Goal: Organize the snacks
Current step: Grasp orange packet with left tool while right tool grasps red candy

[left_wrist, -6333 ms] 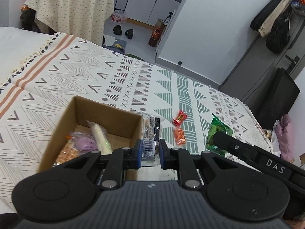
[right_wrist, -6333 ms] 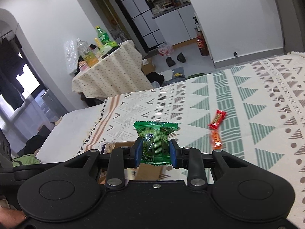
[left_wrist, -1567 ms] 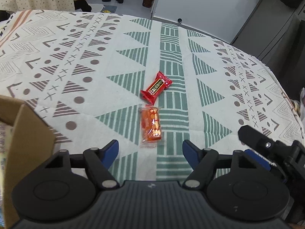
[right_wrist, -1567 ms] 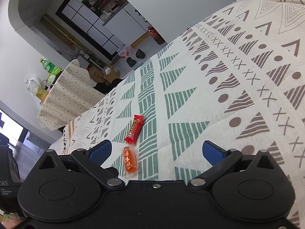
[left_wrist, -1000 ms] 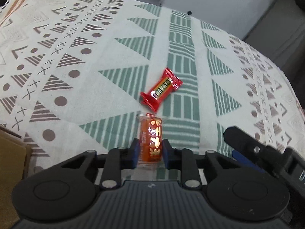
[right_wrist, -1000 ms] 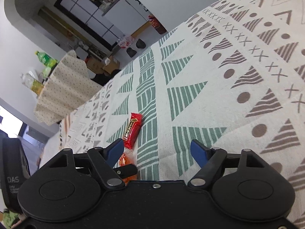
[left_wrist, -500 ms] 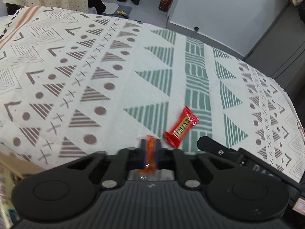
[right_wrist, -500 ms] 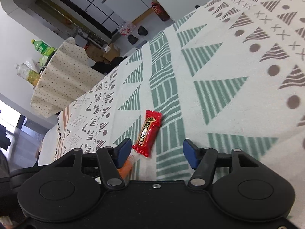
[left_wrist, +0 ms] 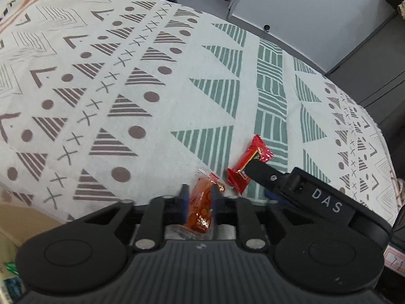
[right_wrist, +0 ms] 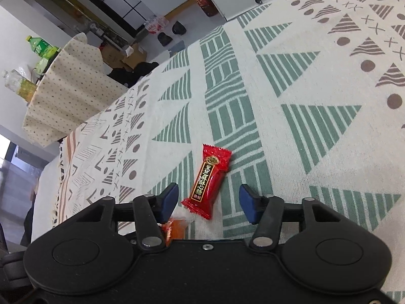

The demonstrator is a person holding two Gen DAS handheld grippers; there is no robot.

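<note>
Orange snack in my left tongs, red snack between my right ones

From the left: a box (left_wrist: 15, 225) corner at the frame's edge, then my left gripper (left_wrist: 198, 202) clenched on the orange snack (left_wrist: 202, 210) above the blanket (left_wrist: 126, 76) — my right gripper (right_wrist: 208, 198), spread wide, straddles the red snack (right_wrist: 208, 179) lying on the green stripes, not touching it. One right finger crosses over that wrapper in the left view.

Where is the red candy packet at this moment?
The red candy packet lies on the patterned blanket, between the open fingers of the right gripper in the right wrist view, just right of the orange snack packet held in the left gripper.
</note>
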